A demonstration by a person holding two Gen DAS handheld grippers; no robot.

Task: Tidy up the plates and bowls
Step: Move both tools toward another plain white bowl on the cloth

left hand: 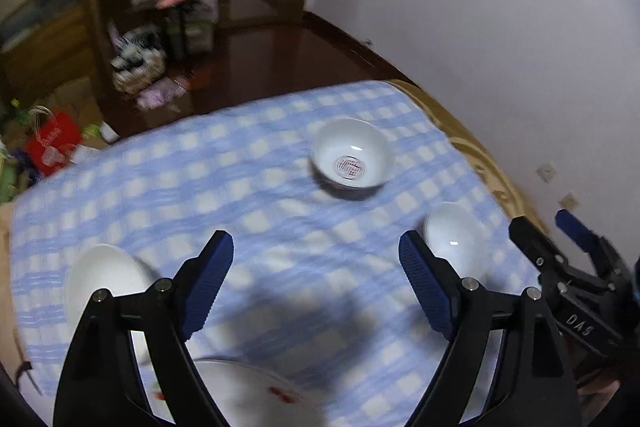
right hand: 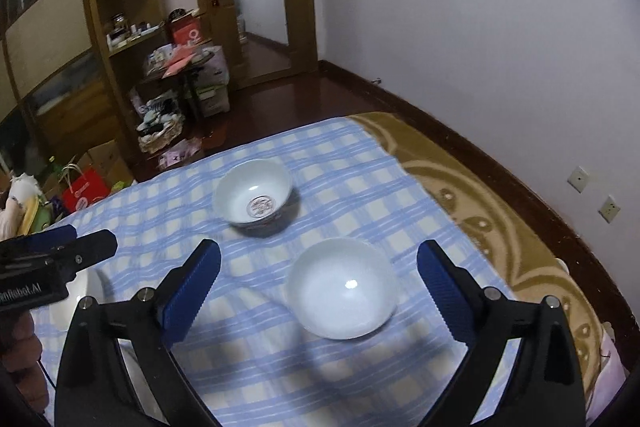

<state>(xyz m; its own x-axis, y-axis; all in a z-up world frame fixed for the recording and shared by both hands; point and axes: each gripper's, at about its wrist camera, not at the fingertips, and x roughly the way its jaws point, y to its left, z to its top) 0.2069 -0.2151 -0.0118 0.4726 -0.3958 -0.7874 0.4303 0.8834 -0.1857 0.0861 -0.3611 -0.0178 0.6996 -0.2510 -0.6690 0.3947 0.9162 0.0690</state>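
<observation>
On the blue-checked cloth (right hand: 168, 203) stand a white bowl with a red emblem inside (left hand: 352, 159) (right hand: 256, 197) and a plain white bowl (left hand: 456, 239) (right hand: 340, 287). A white plate (left hand: 104, 279) (right hand: 86, 291) lies at the left, and a plate with red marks (left hand: 256, 395) lies close under the left gripper. My left gripper (left hand: 316, 239) (right hand: 90, 235) hangs open above the cloth with nothing between its fingers. My right gripper (right hand: 319, 249) (left hand: 540, 221) is open too, with the plain bowl below and between its fingers and untouched.
A brown-and-gold cover (right hand: 500, 211) borders the cloth on the right, near the white wall (right hand: 480, 27). Beyond the far edge are dark wooden floor, a wooden shelf unit (right hand: 120, 27), stacked boxes and a red bag (right hand: 84, 189).
</observation>
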